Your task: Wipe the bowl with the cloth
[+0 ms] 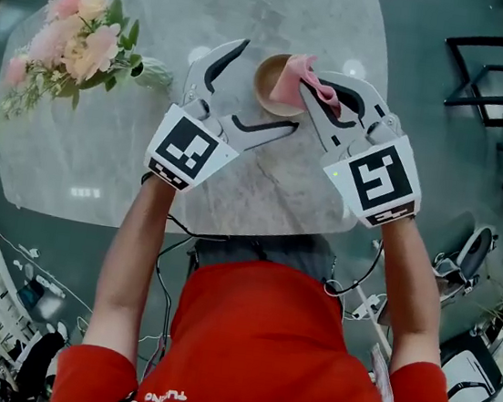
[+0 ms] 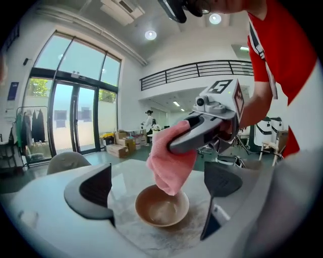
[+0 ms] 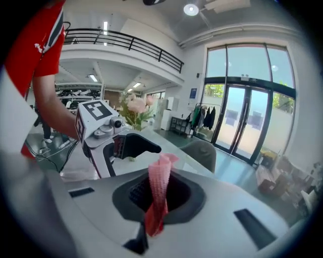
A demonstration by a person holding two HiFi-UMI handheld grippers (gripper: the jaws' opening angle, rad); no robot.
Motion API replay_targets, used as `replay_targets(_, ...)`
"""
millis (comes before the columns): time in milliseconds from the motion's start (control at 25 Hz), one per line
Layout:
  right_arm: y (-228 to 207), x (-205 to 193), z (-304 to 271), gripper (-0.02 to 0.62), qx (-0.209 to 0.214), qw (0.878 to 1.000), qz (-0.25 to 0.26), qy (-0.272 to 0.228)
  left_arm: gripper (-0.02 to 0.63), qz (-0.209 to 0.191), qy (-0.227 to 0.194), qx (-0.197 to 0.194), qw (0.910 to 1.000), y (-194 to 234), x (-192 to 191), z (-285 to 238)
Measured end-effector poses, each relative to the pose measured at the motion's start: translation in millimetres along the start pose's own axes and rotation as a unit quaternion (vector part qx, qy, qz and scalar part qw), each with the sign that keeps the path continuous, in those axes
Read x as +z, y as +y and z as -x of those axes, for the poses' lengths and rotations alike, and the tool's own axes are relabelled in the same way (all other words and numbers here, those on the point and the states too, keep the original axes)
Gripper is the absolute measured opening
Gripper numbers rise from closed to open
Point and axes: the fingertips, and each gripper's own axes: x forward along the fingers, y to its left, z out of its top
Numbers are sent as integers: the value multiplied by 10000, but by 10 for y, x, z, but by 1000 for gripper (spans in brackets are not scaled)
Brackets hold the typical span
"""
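The right gripper [image 3: 157, 199] has its jaws pinched together on the pink cloth [image 2: 170, 160]. A narrow fold stands up between them in its own view, and the rest hangs below the jaw tips in a loose bunch. The left gripper [image 2: 155, 187] is spread wide with nothing in its grasp. Its two jaws stand on either side of the brown bowl [image 2: 161, 205] and bracket it, and no view shows clearly whether either jaw touches the rim. The bowl sits upright on the marble table [image 1: 147, 154], close in front of the person, with a bunch of pink flowers [image 1: 71, 34] well apart at the far left. From the left gripper view, the hanging end of the cloth dips over the bowl's mouth at the far side of the rim, but it does not look pressed against the inside. I judge the wipe to be at its start: the cloth is brought to the bowl and rubbing has not clearly begun. The next move calls for lowering the right gripper so the bunched cloth bears on the inner wall, then sweeping it round. The left jaws would likely need to close on or brace the bowl, since a light bowl on smooth stone may slide or spin under the rubbing.
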Motion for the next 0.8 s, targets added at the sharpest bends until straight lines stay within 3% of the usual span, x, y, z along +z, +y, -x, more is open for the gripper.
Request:
replay_targets(80,-34,155,188,9,-135,9994,-96,-310,558,-30,-212,180,9996,-12,195,138)
replay_targets(280,-90,552,688,9,-398,9914,-567,-1111,426,182,-588,693,9957,-83,673,521)
replay_targets(560,-62,912,1230,9,-597,9768,-768,-1909,209,-205,-956,1063,9895,-241,1164,891)
replay_targets(800,36,1031,1604,9,-736,9663,-817,-2326,68,-316,-1395,1247,9818,-411,1480,1129)
